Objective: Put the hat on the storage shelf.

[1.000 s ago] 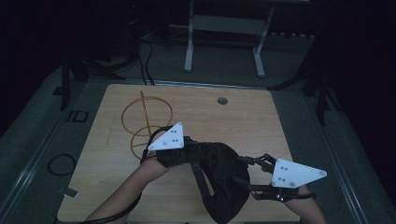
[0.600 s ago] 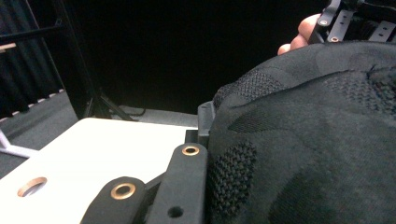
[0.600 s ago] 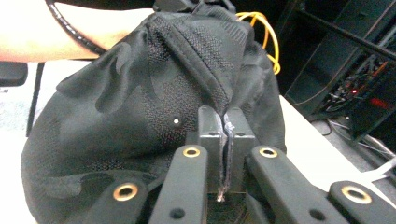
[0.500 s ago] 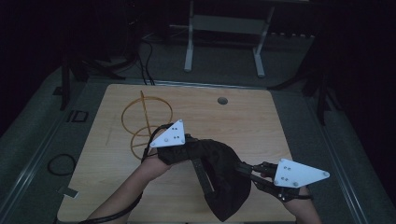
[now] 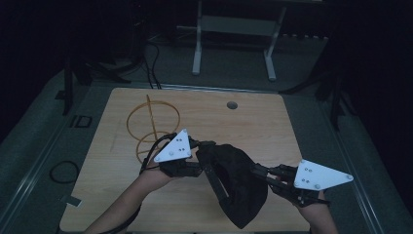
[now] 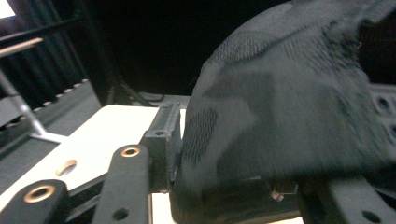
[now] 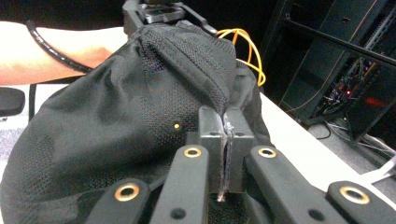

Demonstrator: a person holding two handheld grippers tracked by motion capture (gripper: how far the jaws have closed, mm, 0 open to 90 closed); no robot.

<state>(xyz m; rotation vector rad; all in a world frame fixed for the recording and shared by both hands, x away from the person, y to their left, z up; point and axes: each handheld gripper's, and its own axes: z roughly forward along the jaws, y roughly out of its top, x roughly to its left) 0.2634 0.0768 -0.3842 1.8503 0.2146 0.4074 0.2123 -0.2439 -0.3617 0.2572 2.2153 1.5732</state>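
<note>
The wooden table (image 5: 272,122) is carrying a black mesh bag (image 5: 238,180) hanging near its front edge between both grippers, the right gripper (image 7: 225,140) showing jaws clamping a fabric fold, the left gripper (image 5: 207,165) gripping the bag's other edge, beside a yellow wire stand (image 5: 152,124).

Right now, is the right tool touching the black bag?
Touching. The right gripper view shows the right tool with jaws closed on a pinched fold of the black mesh bag, fabric sandwiched between them.
</note>
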